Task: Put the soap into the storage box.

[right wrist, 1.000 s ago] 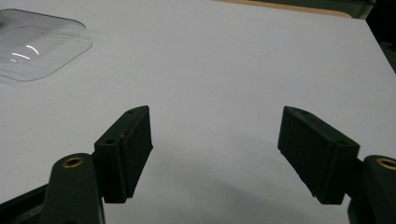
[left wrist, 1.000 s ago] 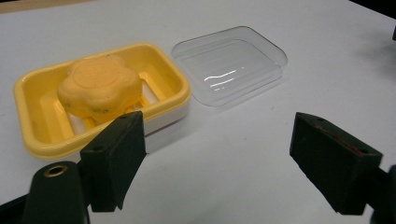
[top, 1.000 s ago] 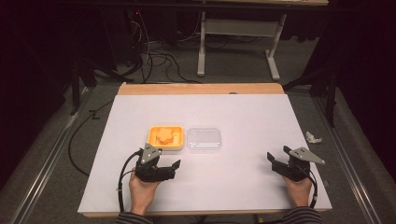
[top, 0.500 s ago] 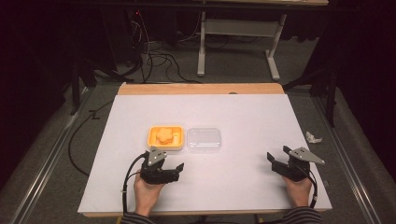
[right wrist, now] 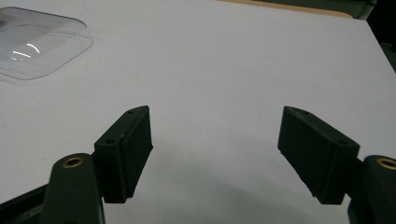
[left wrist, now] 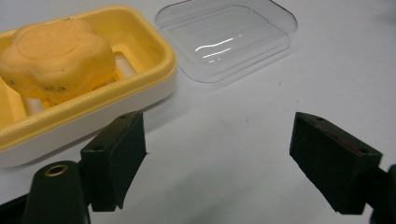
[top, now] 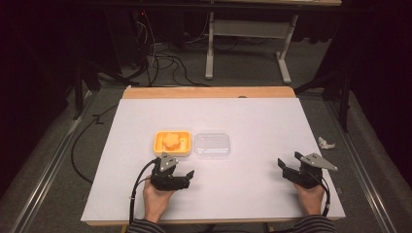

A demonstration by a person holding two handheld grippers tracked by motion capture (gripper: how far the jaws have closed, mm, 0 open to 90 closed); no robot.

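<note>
Hovering just short of the yellow plastic soap dish [left wrist: 140, 79], our left claw [left wrist: 217, 154] stood with its jaws spread wide and empty. We judged this the approach step, before any grasp. In the dish lay the orange flower-shaped soap bar [left wrist: 58, 56]; the clear plastic lid [left wrist: 229, 39] lay flat on the white desk [top: 252, 121], just beside the dish on its right. Our right claw [right wrist: 215, 149], likewise agape and holding nothing, rested near the desk's right edge, well apart from the lid. Next, we reckoned, one claw must close on the lid's thin rim. Nothing blocked either path; a crumpled white scrap [top: 325, 143] lay off the desk.
</note>
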